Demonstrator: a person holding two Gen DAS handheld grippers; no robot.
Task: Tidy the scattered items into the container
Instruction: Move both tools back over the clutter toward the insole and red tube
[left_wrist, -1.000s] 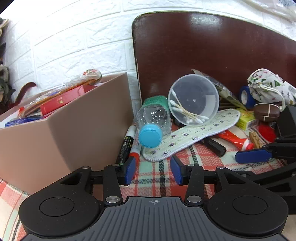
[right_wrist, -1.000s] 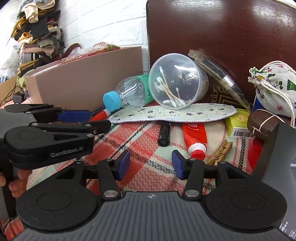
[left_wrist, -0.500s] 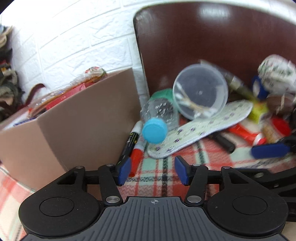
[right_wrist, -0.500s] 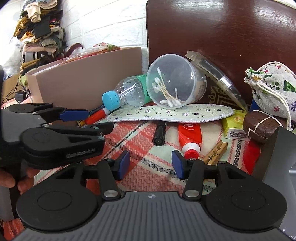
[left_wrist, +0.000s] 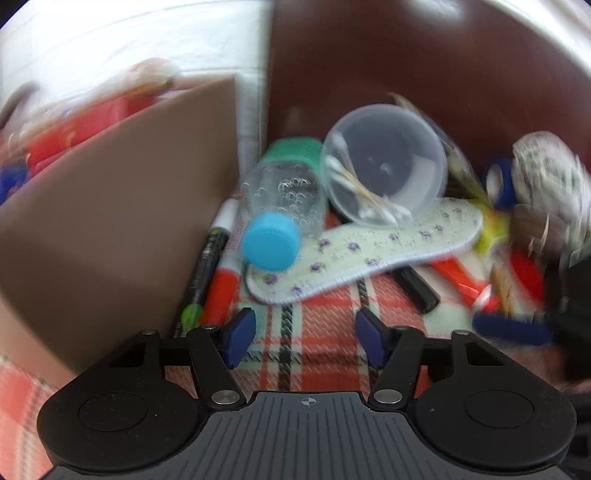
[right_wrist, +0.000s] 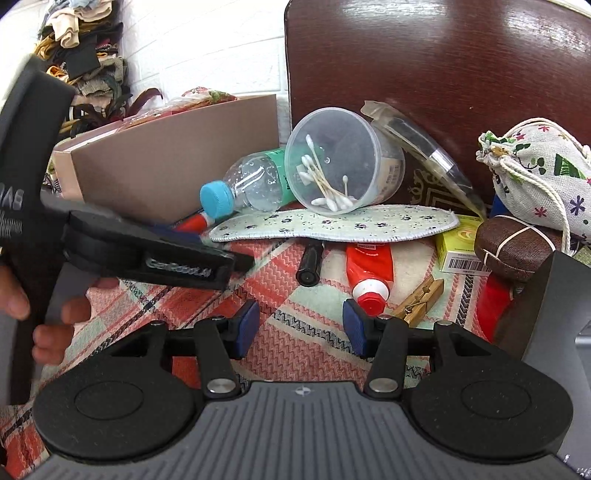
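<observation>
My left gripper (left_wrist: 306, 334) is open over the plaid cloth, just short of a clear bottle with a blue cap (left_wrist: 271, 242). A black marker (left_wrist: 205, 273) and a red marker (left_wrist: 223, 291) lie to its left, against the brown cardboard box (left_wrist: 110, 206). A flowered insole (left_wrist: 369, 247) lies ahead, with a clear cup of cotton swabs (left_wrist: 384, 162) resting on it. This view is blurred. My right gripper (right_wrist: 301, 328) is open and empty, low over the cloth. Ahead of it lie a red tube (right_wrist: 369, 266), a black marker (right_wrist: 310, 264) and a wooden clothespin (right_wrist: 421, 299).
A dark wooden chair back (right_wrist: 443, 55) stands behind the pile. A drawstring bag (right_wrist: 535, 173), a yellow carton (right_wrist: 461, 243) and a brown oval case (right_wrist: 513, 247) sit at the right. A hand (right_wrist: 48, 317) holds the left tool. The box holds red packets (left_wrist: 92, 122).
My left gripper has pushed forward toward the bottle and markers, and its fingers have spread wider. The right gripper has crept slightly forward, still open.
</observation>
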